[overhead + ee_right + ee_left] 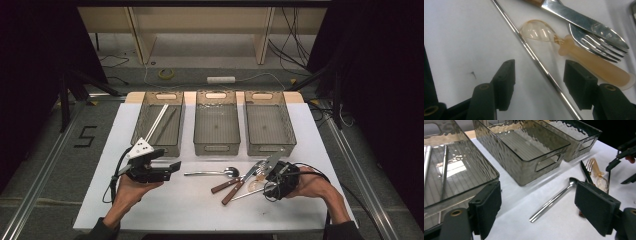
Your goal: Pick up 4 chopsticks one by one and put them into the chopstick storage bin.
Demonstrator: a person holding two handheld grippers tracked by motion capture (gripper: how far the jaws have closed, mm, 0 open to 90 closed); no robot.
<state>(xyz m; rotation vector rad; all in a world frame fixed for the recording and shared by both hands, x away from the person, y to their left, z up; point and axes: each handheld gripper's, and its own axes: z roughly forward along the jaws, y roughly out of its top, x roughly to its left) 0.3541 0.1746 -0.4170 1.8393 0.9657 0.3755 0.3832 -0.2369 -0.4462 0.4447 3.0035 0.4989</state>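
Work in hand: sorting cutlery from the table (150, 210) into three clear bins; the right gripper (539, 80) is lining up on a thin metal rod (534, 58).
Rod position: flat on the white table, running slantwise between the right gripper's jaws, just beside the amber plastic spoon (574, 52) and near the fork (596, 42) and knife (584, 20).
Right gripper: released, jaws astride the rod, pads clear of it on both sides; nothing gripped.
Left gripper (537, 212): released and empty, jaws wide, facing the metal spoon (555, 198) lying apart in front of the middle bin (524, 152).
Left bin (159, 122): already holds long thin pieces, so judged the rod's destination.
Method advised: lower until the pads straddle the rod at table level, centre it, then close squarely; a thin round rod may roll or slip out.
Risk: the near pad could catch the plastic spoon's bowl; keep clear of it.
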